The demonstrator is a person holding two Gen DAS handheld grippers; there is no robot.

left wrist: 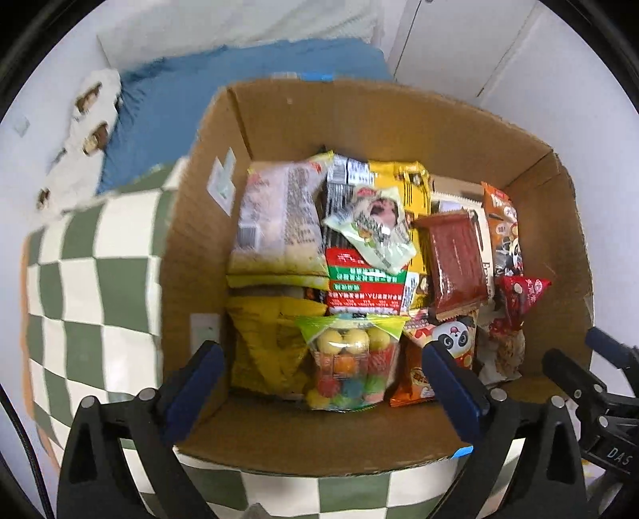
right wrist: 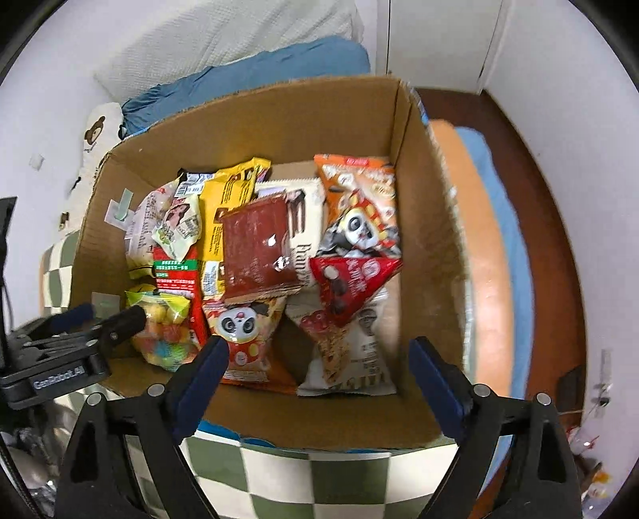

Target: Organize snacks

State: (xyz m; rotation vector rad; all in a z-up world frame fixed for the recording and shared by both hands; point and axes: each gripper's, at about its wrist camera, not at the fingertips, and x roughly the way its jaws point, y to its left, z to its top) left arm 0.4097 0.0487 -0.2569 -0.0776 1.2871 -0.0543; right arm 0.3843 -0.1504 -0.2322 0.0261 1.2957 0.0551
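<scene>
Two grippers: both held over the near rim of one cardboard box (left wrist: 359, 131), nothing between either set of fingers.
Left gripper (left wrist: 323, 383): jaws spread wide, empty; its fingertips frame the clear bag of coloured candy balls (left wrist: 351, 363).
Right gripper (right wrist: 319, 379): jaws spread wide, empty; poised over the box's near right part, above the white-and-brown packet (right wrist: 351, 359).
Surface: box sits on a green-and-cream checkered cover (left wrist: 92, 287); an orange and blue edge (right wrist: 487, 247) runs just beside the box's right wall.
Room: blue bedding (left wrist: 247, 80) and white quilted fabric (right wrist: 223, 36) behind the box; bear-print cushion (right wrist: 96, 131) at left; white walls, dark wood floor (right wrist: 543, 191) at right.
Snacks: all inside the box, packed flat and overlapping, several layers.
Snack layout: candy bag near left; panda-print packet (right wrist: 239, 331) just right of it; dark red flat pack (right wrist: 255, 247) in the middle lying on a cream packet (right wrist: 307, 223); red triangular pouch (right wrist: 347, 283) right of that; orange panda bag (right wrist: 359, 199) far right; yellow packet (right wrist: 227, 195) and red-green-white pack (left wrist: 363, 279) left of centre.
Writing: left gripper's body reads "GenRobot.AI" in the right wrist view; cream packet shows partial letters "Fran"; other print is too blurred to read.
</scene>
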